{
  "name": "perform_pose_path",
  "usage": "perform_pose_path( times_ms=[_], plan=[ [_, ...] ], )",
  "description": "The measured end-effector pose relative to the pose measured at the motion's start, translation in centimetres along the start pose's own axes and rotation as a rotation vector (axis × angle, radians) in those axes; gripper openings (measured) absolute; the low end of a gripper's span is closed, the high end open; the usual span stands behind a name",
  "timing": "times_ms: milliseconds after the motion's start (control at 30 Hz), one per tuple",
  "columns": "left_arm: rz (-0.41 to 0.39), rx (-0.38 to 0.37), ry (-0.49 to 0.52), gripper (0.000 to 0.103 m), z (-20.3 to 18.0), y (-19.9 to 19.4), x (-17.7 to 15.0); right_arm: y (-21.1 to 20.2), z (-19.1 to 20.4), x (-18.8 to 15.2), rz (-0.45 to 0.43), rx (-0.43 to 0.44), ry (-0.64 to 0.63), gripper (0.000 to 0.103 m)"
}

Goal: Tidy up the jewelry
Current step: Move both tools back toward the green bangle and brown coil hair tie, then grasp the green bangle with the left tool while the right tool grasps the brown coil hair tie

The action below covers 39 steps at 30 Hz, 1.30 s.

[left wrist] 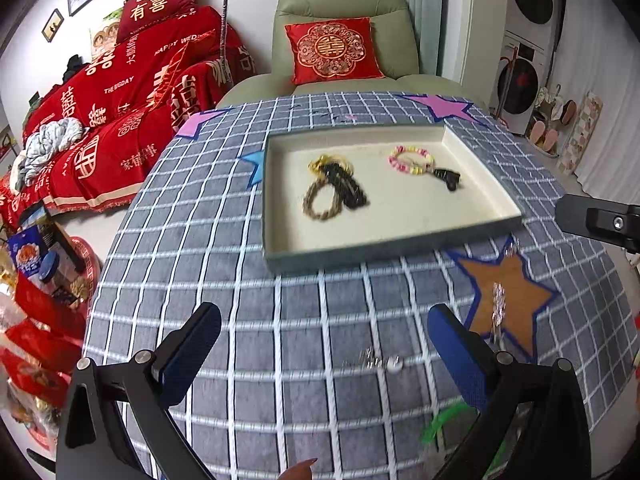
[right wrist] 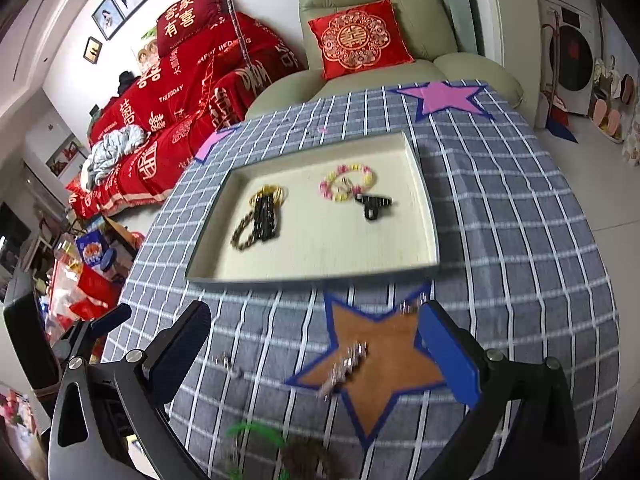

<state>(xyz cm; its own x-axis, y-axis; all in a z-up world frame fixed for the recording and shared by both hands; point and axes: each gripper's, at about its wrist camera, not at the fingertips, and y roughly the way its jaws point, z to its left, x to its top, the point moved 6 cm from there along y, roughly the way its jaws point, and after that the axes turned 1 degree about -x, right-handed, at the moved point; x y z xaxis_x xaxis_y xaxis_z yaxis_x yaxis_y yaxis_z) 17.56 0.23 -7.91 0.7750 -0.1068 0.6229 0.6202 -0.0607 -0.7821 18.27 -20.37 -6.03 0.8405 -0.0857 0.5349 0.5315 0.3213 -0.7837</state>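
Both claws hang spread apart and empty over the checked bench: the left claw near a small silver piece, the right claw above a sparkly hair clip on the brown star (blurred). The tray holds bracelets.

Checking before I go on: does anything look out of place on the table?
Yes: a sparkly piece lies on the brown star, and a small silver piece sits on the cloth, both outside the tray. Both grippers are open, holding nothing.
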Motion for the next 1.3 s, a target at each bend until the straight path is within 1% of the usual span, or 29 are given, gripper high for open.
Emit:
perform_pose_path(
  times_ms=[67, 233, 400, 600, 767, 1133, 1300],
  plan=[
    [0.005, -0.003, -0.006, 0.103, 0.0, -0.2, -1.1, -0.3, 0.0, -1.0, 0.009, -0.003, -0.003, 0.103],
    [0.034, -0.041, -0.024, 0.103, -0.3, -0.4, -3.5, -0.8, -0.5, -3.5, 0.031, -0.023, -0.014, 0.103],
    [0.066, -0.076, -0.003, 0.103, -1.5, -0.7, -5.7, -1.0, -1.5, -6.1, 0.063, -0.043, -0.003, 0.103],
    [0.094, -0.085, 0.000, 0.103, -2.6, -1.0, -7.7, -0.7, -3.1, -9.3, 0.110, -0.087, 0.003, 0.103],
    [0.115, -0.074, 0.006, 0.103, -3.3, -0.7, -8.8, -0.7, -4.0, -10.9, 0.125, -0.108, 0.013, 0.103],
    [0.173, -0.031, 0.013, 0.103, -3.5, 0.9, -10.6, 0.1, -4.0, -12.9, 0.157, -0.156, -0.039, 0.103],
    [0.182, -0.028, 0.008, 0.103, -3.4, 1.2, -11.0, 1.1, -3.8, -13.4, 0.177, -0.177, -0.073, 0.103]
  ],
)
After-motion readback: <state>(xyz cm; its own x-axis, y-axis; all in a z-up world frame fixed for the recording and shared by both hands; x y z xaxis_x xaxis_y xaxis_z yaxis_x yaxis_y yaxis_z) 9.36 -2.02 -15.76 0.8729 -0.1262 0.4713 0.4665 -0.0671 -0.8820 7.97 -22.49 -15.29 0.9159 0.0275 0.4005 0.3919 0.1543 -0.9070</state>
